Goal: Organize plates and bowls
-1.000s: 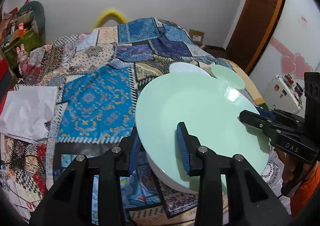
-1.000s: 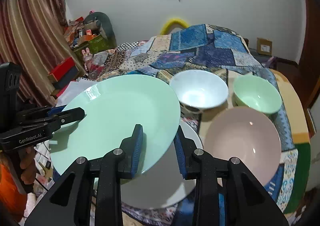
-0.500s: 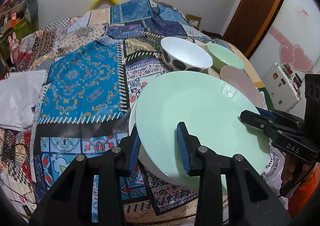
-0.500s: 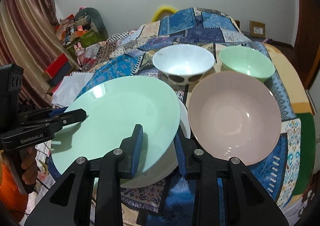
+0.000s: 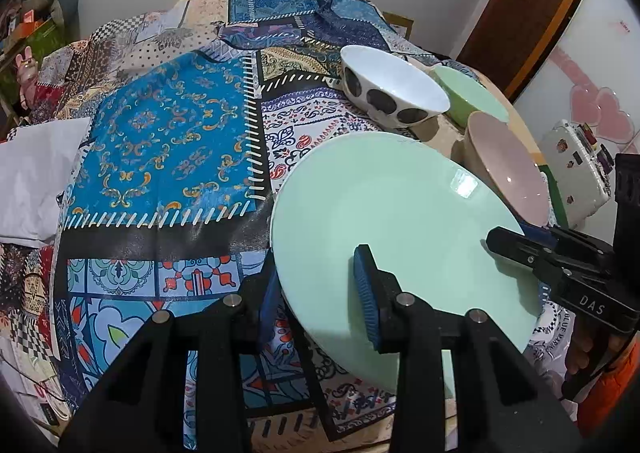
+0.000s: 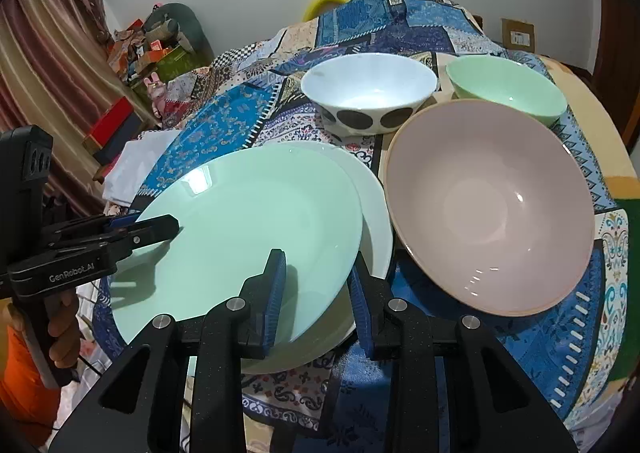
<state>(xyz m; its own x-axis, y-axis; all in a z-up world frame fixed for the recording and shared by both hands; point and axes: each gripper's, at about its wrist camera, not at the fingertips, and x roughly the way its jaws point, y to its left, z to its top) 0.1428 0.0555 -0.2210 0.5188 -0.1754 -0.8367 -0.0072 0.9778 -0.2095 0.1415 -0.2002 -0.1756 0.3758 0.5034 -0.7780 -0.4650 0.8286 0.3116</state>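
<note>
A large mint-green plate [image 5: 400, 221] [image 6: 248, 229] is held by both grippers at opposite rims. My left gripper [image 5: 316, 289] is shut on its near-left rim. My right gripper [image 6: 318, 289] is shut on its near-right rim and also shows in the left wrist view [image 5: 516, 249]. The green plate lies low over a white plate [image 6: 376, 209] on the patchwork cloth. A big pink bowl [image 6: 492, 205] [image 5: 508, 169] stands just right of the plates. A white bowl with dark dots [image 6: 368, 93] [image 5: 394, 87] and a small green bowl [image 6: 508, 89] [image 5: 468, 93] stand behind.
The patchwork tablecloth [image 5: 168, 141] covers the table. White paper [image 5: 32, 173] lies at the left edge. A white device [image 5: 576, 169] sits at the right beyond the table. Clutter and a curtain [image 6: 44, 53] stand at the far left.
Both grippers have lowered the green plate and carried it closer to the table; it now sits just over the white plate, and the bowls appear nearer.
</note>
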